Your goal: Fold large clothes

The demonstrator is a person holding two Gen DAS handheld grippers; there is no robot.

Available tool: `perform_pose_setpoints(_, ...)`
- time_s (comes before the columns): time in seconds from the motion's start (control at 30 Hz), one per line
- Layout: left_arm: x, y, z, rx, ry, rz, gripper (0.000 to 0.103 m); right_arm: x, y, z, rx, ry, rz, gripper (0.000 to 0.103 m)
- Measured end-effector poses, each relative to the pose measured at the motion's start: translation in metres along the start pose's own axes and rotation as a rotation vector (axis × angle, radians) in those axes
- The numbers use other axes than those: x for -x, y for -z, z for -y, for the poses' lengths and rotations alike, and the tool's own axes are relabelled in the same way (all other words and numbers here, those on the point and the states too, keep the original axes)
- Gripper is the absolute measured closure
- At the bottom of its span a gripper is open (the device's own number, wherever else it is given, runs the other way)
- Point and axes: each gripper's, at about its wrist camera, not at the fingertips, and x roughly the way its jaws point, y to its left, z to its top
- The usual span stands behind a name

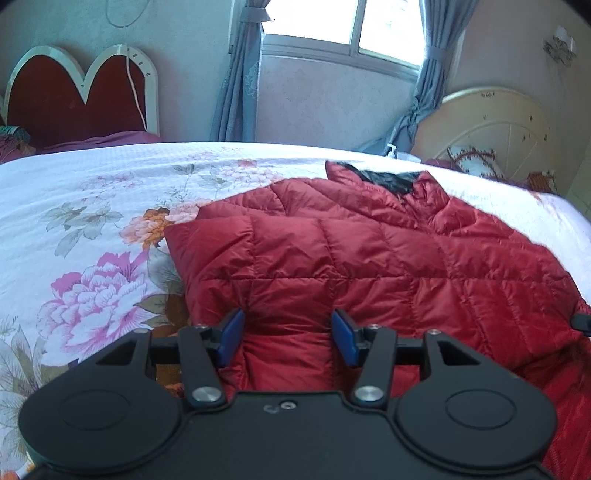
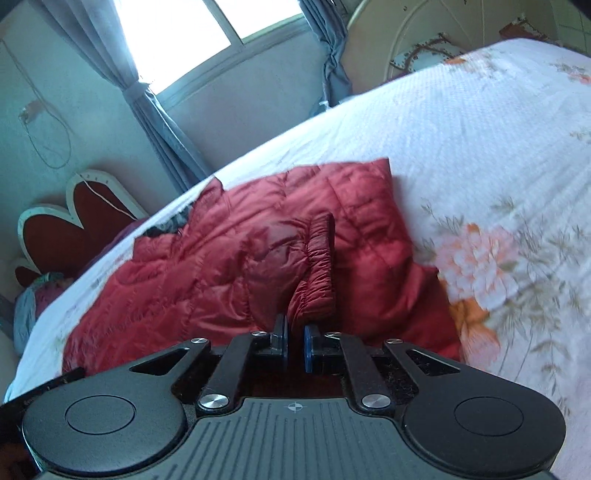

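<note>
L claw point(image 1: 288, 334): jaws about half open, blue pads point(image 1: 231, 338) w/ a bulge of red jacket point(image 1: 369, 251) between them at the near hem. Fabric fills the gap, but can't tell if the pads actually press it. Claw tilts down toward the bed, roughly level side to side.

R claw point(image 2: 295, 347): jaws narrow, nearly closed, only a thin slit between pads. The jacket's elastic cuff point(image 2: 319, 266) rises just ahead of the tips, its lower edge right at the slit; looks pinched, though the contact spot is partly hidden by the pads. View is rolled hard, so the bed slopes across the frame; claw points down at the jacket.

Jacket: quilted, lying spread on the floral sheet point(image 1: 92, 221), directly ahead of both claws. From the L claw, dark collar lining point(image 1: 388, 179) at the far end, ahead and to the right. Body runs right past the frame edge.

Around: window point(image 1: 347, 22) w/ grey curtains point(image 1: 236, 81) far ahead, heart-shaped red headboard point(image 1: 74, 96) far left of L claw, cream headboard point(image 1: 491, 125) far right. A black part point(image 1: 581, 321) pokes in at L view's right edge, on the jacket. Sheet left of L claw and right of R claw is bare.
</note>
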Motion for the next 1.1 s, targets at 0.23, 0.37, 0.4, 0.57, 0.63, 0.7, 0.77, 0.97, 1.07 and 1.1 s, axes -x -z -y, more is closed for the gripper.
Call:
perform_pose_setpoints(0.23, 0.008, -0.009, -0.001, -0.046, -0.019, 0.009, 0.050, 0.015, -0.001, 0.005, -0.027, 0.060, 0.058, 0.071)
perform_pose_setpoints(0.37, 0.016, -0.015, -0.009, -0.027, -0.022, 0.060, 0.039, 0.036, -0.014, -0.004, 0.036, 0.095, 0.158, 0.056)
perform_pose_setpoints(0.4, 0.012, -0.016, -0.010, -0.029, -0.014, 0.051, 0.040, 0.033, -0.018, -0.010, 0.072, 0.076, 0.153, 0.056)
perform_pose_setpoints(0.57, -0.013, -0.016, -0.005, -0.063, -0.007, 0.029, 0.042, -0.024, -0.035, -0.042, 0.289, 0.099, 0.049, 0.059)
perform_pose_setpoints(0.63, -0.024, -0.017, -0.006, -0.061, -0.013, 0.022, 0.041, -0.051, -0.037, -0.045, 0.309, 0.118, 0.010, 0.072)
perform_pose_setpoints(0.7, -0.030, -0.017, -0.007, -0.058, -0.016, 0.022, 0.039, -0.067, -0.036, -0.044, 0.309, 0.132, 0.013, 0.072)
perform_pose_setpoints(0.77, -0.033, -0.019, -0.008, -0.063, -0.015, 0.016, 0.039, -0.076, -0.036, -0.045, 0.323, 0.138, 0.014, 0.072)
perform_pose_setpoints(0.97, -0.018, -0.027, -0.001, -0.076, -0.014, 0.041, 0.041, -0.060, -0.035, -0.054, 0.368, 0.173, 0.054, 0.072)
perform_pose_setpoints(1.07, -0.011, -0.032, 0.012, -0.075, 0.007, 0.064, 0.030, -0.043, -0.037, -0.066, 0.366, 0.134, 0.093, 0.069)
perform_pose_setpoints(1.1, -0.010, -0.032, 0.017, -0.079, 0.016, 0.063, 0.029, -0.044, -0.036, -0.071, 0.374, 0.129, 0.085, 0.057)
